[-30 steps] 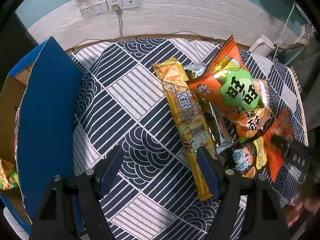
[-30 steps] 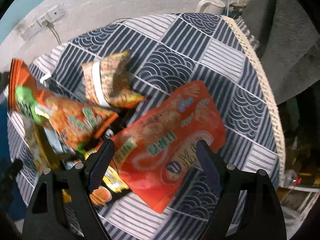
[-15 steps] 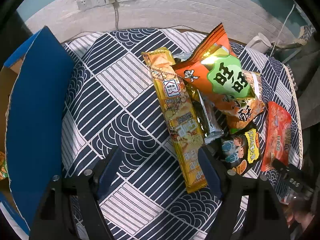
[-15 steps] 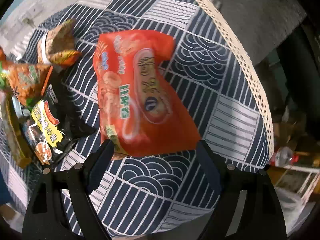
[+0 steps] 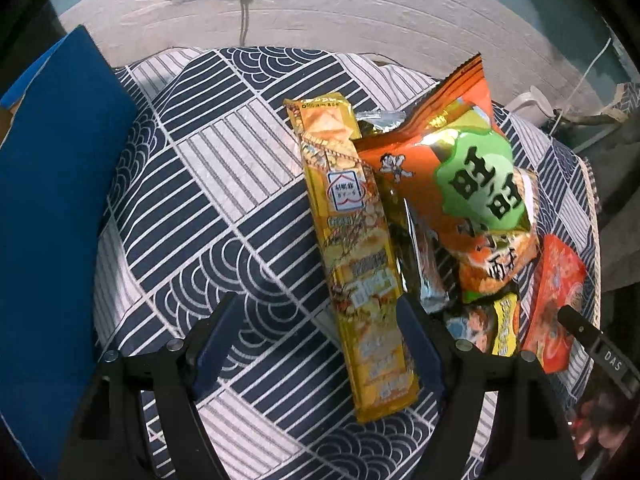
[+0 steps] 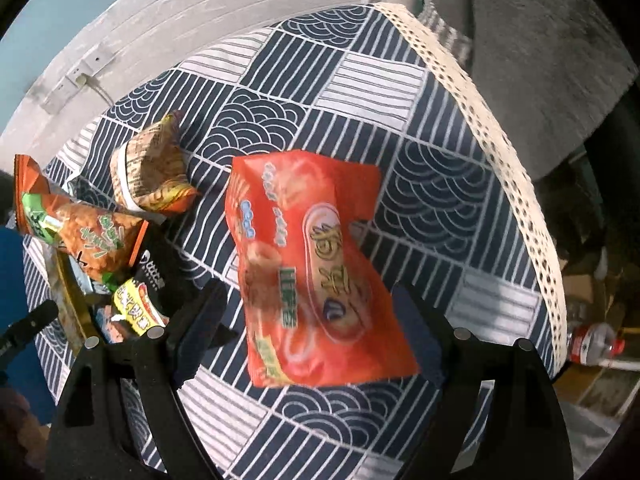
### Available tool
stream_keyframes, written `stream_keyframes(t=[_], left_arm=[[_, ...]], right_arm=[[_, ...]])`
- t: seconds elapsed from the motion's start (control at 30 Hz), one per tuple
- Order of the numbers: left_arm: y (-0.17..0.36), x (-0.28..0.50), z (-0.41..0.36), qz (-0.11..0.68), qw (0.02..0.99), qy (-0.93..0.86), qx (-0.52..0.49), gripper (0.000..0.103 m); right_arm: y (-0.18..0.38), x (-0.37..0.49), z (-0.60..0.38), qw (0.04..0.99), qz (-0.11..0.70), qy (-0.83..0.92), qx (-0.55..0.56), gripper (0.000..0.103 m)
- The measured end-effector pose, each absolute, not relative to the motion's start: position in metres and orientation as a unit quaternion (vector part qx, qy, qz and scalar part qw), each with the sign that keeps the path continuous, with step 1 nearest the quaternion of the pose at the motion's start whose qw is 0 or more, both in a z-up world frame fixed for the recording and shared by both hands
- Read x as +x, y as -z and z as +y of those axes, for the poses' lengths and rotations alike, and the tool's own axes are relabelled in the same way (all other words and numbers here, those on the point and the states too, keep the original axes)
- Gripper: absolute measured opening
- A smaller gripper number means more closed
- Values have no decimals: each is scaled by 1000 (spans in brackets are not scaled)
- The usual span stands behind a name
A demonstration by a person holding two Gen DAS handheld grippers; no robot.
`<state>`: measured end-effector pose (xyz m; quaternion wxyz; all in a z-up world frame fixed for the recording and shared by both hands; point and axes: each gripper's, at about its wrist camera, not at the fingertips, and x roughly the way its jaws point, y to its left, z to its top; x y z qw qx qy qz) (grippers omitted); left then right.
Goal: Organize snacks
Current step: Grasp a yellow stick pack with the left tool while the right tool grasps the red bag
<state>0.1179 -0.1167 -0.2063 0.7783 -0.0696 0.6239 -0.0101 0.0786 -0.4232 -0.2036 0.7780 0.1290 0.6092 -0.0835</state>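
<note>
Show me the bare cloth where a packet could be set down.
Bare tablecloth lies between the blue box and the long yellow packet; more lies between the red packet and the lace edge. The snack pile is crowded.

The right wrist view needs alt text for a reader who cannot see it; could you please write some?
An open two-finger tool hangs over a red snack bag lying on a navy-and-white patterned tablecloth. To the left lie more snack packets, including an orange bag with a green label, before a white wall.
</note>
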Motion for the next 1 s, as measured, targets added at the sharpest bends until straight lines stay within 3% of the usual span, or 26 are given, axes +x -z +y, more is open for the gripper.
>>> stream_keyframes(t=[0.73,0.83,0.9,0.93,1.0], left_arm=[[237,170,-141,623,782,2,-35,85],[235,168,-146,616,787,11,-25,71],[232,160,-146,612,790,22,-23,43],[231,159,-146,615,788,27,-22,37],[229,156,-142,617,786,29,-18,34]], right_arm=[[243,125,-389,768,631,92,64,85],[244,127,-383,774,626,88,42,84],[245,127,-378,776,624,85,40,83],[244,126,-377,778,622,82,38,77],[239,112,-373,780,621,78,33,66]])
